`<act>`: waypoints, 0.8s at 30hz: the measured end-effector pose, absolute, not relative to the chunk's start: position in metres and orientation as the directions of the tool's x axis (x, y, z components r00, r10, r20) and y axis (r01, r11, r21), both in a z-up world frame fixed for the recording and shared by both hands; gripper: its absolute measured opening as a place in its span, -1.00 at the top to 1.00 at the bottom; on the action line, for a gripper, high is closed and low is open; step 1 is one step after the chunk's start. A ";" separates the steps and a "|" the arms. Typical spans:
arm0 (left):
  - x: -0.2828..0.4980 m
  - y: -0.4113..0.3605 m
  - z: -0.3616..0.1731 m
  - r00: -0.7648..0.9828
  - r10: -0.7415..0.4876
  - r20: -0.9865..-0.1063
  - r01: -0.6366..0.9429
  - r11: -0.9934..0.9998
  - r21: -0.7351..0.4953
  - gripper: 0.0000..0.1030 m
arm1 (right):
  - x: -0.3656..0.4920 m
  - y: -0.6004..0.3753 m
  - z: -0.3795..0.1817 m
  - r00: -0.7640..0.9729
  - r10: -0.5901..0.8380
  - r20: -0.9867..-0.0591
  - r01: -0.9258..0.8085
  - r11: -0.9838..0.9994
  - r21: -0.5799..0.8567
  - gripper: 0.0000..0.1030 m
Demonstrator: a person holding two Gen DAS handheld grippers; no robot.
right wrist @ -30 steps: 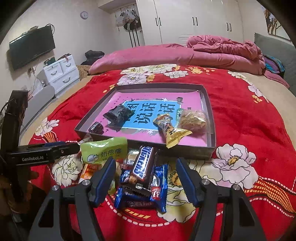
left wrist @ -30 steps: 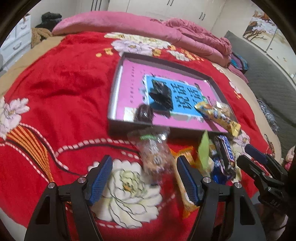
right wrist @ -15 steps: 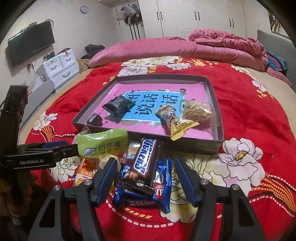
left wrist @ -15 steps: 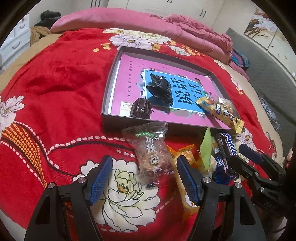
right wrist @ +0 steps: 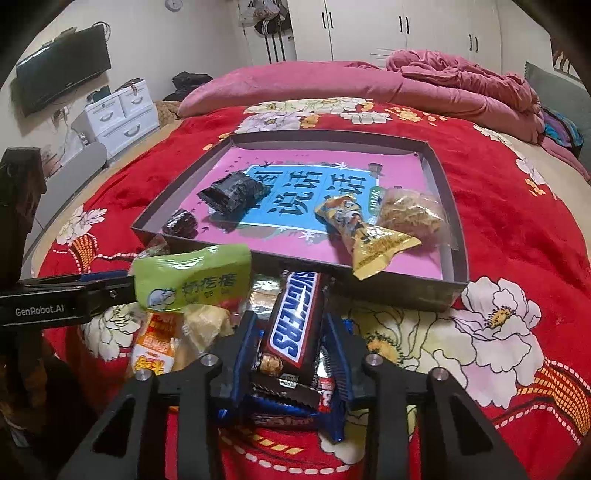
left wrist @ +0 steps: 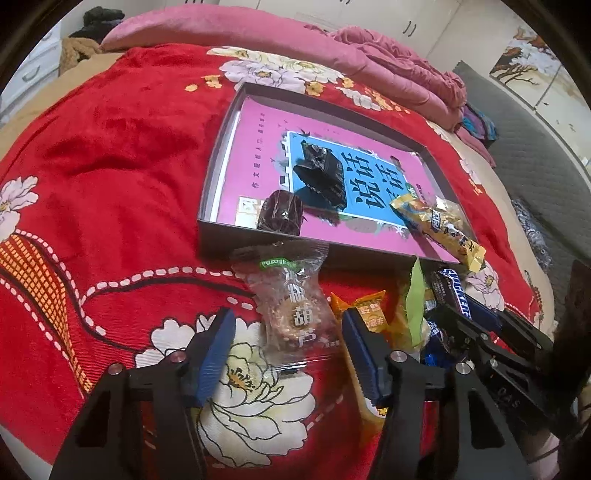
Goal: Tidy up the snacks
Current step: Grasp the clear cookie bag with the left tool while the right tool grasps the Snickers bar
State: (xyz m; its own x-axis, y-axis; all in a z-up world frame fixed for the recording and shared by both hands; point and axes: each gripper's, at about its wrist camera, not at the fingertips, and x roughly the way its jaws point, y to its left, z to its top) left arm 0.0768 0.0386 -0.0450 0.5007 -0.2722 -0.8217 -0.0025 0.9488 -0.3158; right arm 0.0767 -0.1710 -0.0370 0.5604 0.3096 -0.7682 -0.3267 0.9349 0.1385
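A clear packet of nut brittle [left wrist: 295,314] lies on the red blanket between the pads of my left gripper [left wrist: 288,350]. Its jaws are closing and stand just off the packet, so it is open. My right gripper [right wrist: 291,347] is closing too, with its pads against the sides of a Snickers bar [right wrist: 295,317] on top of blue packets [right wrist: 288,410]. Beside these lie a green packet [right wrist: 192,280] and an orange one [right wrist: 155,350]. Just beyond is the grey tray [left wrist: 258,240] with a black packet [left wrist: 321,177], a dark round sweet [left wrist: 280,216], a yellow packet [left wrist: 436,225] and a noodle packet [right wrist: 410,214].
The red flowered blanket [left wrist: 110,166] covers the bed. Pink bedding [right wrist: 332,85] is heaped at the far end. White drawers [right wrist: 118,118] and a wall television [right wrist: 62,81] stand left of the bed, wardrobes [right wrist: 369,29] behind it.
The right gripper's jaws have closed in from wide apart onto the Snickers bar. The left gripper's jaws have narrowed around the clear packet.
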 end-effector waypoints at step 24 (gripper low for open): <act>0.089 0.036 -0.053 0.479 -0.278 -0.833 -0.023 0.944 -0.329 0.13 | 0.087 -0.179 -0.040 0.543 0.332 -0.771 -0.324 0.930 0.172 0.43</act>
State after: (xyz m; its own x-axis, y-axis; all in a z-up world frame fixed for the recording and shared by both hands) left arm 0.0888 0.0361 -0.0529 0.4787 -0.2781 -0.8328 -0.0232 0.9442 -0.3286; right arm 0.0872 -0.1785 -0.0401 0.5429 0.3319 -0.7714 -0.3244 0.9302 0.1719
